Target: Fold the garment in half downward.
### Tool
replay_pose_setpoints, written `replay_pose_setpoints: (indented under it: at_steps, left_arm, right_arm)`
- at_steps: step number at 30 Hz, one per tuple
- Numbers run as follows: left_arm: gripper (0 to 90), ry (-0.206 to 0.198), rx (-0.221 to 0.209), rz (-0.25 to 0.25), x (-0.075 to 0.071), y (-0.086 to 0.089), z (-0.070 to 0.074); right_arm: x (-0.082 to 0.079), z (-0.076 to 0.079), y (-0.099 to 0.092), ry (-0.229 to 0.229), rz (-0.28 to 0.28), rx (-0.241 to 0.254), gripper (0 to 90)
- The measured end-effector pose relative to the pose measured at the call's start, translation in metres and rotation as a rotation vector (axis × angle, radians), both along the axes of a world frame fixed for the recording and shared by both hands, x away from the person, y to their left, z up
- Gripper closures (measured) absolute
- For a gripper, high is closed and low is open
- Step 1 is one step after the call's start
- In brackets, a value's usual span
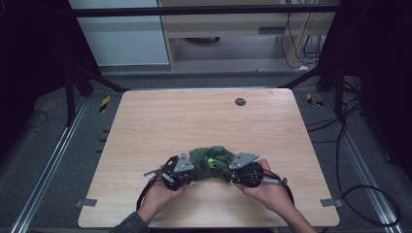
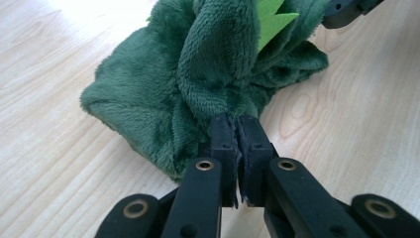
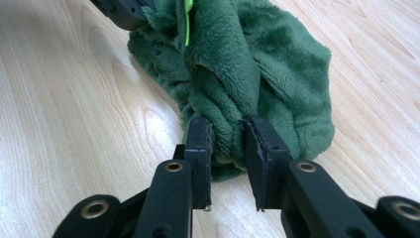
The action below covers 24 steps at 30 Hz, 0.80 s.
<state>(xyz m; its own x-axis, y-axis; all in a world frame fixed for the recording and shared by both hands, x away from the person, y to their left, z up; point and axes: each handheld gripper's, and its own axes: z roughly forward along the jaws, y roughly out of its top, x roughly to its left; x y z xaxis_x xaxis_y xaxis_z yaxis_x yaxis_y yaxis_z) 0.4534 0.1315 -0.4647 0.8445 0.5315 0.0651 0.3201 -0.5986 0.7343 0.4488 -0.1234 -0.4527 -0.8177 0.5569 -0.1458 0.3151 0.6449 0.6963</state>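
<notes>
Two hand-held grippers met on one soft thing at the near middle of the wooden table (image 1: 160, 121), toward six o'clock in the high view. That thing was a bunched piece of dark green plush cloth (image 1: 212, 161), deep-piled like fleece, with a bright lime-green felt piece (image 2: 271, 20) standing out of its top.

At the cloth's nine o'clock side, the left gripper (image 1: 178, 171) had its jaws drawn almost together, pinching a thin fold of plush at the very tips (image 2: 236, 130); only a sliver of gap remained between the pads. At the three o'clock side, the right gripper (image 1: 244, 170) stood with its jaws somewhat wider (image 3: 229, 144), and a thick roll of pile filled the space between them, so it read as clamped on a fatter fold.

By its look, the cloth would have handled as light and entirely limp. It would sag and stretch between the two holds, keeping no shape of its own. The pile looked grippy, not slick, yet it compresses, so a shallow pinch like the left one could creep off under a pull. Nothing about it seemed fragile. The felt piece looked stiffer and thinner, and pulling on it might strain its stitching. Safer holds would have been edges or seams, taken deep between the pads.
</notes>
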Motion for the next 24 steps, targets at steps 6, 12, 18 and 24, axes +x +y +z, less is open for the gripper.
replay_pose_setpoints:
  at_steps: [6,12,18,24]
  left_arm:
    - [85.3,0.000,-0.003,0.004,-0.003,0.002,-0.002]
    - [81.1,-0.003,0.000,0.008,-0.006,0.002,-0.007]
    - [76.9,-0.006,-0.001,0.024,-0.007,0.003,-0.011]
    - [73.3,-0.017,-0.002,0.038,-0.006,0.004,-0.012]
  right_arm:
    - [-0.004,-0.003,-0.001,0.002,-0.003,0.002,70.1]
    - [-0.008,-0.006,-0.002,0.006,-0.007,0.006,66.1]
    - [-0.010,-0.009,-0.004,0.007,-0.028,0.007,60.6]
    - [-0.010,-0.011,-0.006,0.012,-0.036,0.004,56.6]
